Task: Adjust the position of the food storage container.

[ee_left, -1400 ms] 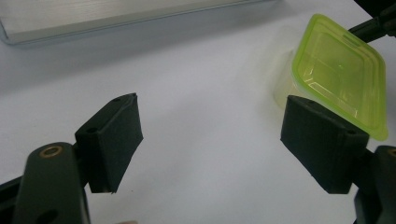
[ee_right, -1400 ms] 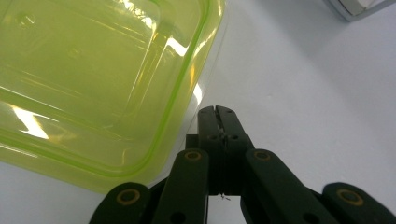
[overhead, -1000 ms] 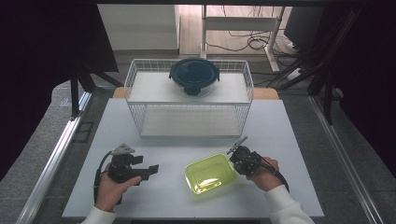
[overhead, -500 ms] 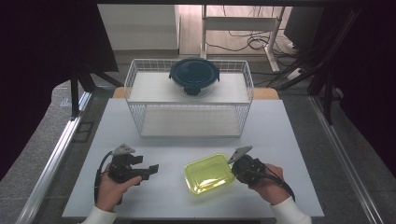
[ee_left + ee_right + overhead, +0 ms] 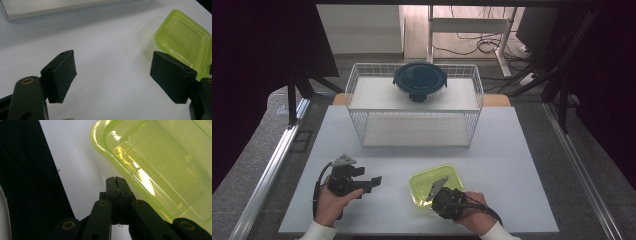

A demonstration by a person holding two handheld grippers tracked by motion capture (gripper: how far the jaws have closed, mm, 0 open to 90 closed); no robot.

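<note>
White table (image 5: 522, 165) fills the middle of the high view, ringed by dark floor and curtains. At its far edge stands a wire rack (image 5: 362, 95) with a dark-lidded round container (image 5: 420, 82) on its top shelf. Lower centre lies a yellow-green tray (image 5: 452, 177); the right gripper (image 5: 435, 189) sits over its near edge, and the left gripper (image 5: 371, 183) is at lower left, well apart from it.

From the left gripper view, the jaws stand wide with bare table between them; the tray (image 5: 183, 41) lies at upper right, and the rack's base (image 5: 50, 8) runs along the top.

Through the right gripper view, the jaws are pressed together, holding nothing, just beside the tray's rim (image 5: 120, 173); a dark area fills the left.
</note>
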